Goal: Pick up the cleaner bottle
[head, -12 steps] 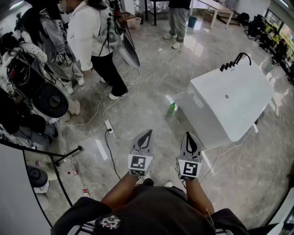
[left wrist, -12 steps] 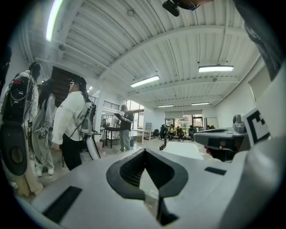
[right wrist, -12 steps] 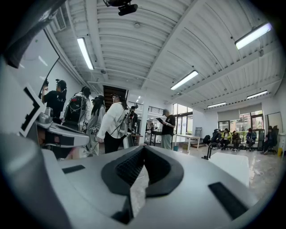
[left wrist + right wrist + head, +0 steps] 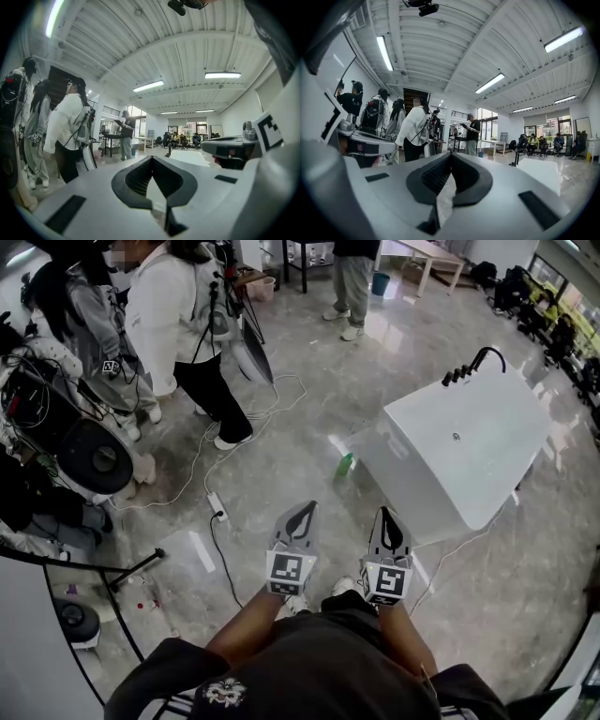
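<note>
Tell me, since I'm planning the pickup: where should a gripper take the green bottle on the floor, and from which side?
Probably the body of the green cleaner bottle, coming from the open floor on the person's side: the white bathtub stands close on its right in the head view. Whether it stands or lies is too small to tell.
</note>
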A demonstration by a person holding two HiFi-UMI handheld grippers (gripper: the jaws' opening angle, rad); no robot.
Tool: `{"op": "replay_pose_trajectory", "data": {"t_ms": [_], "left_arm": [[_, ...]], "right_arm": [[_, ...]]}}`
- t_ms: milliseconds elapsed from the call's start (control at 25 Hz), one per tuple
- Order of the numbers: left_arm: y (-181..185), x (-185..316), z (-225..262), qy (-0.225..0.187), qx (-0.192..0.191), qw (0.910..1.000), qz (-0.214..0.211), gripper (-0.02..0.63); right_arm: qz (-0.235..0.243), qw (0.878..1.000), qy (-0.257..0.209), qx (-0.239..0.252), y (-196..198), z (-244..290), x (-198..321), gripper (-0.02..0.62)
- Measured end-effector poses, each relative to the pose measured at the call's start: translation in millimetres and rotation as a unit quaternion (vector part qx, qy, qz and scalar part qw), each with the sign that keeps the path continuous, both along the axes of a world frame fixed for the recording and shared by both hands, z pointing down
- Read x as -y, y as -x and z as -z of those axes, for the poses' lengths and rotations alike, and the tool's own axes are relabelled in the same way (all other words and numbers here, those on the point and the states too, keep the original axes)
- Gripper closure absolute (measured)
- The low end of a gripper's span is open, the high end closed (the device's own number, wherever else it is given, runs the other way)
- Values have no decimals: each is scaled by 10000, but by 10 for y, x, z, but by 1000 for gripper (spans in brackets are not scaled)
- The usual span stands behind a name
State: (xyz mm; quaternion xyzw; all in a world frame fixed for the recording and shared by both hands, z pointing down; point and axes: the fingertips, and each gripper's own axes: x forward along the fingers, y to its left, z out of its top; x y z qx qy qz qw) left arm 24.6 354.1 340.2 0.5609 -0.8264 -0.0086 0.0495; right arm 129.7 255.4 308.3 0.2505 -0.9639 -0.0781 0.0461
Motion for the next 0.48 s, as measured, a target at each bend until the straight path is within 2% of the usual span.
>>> {"op": "replay_pose_trajectory", "data": {"t_ms": [280, 480], "left_arm": [[268, 309, -23, 71, -80, 9999, 56, 600], [499, 760, 37, 159, 72, 9998, 69, 600]], "right_arm": [[-19, 9999, 146, -30, 289, -105, 391, 578], [4, 9998, 221, -4, 531, -104, 858, 578]]}}
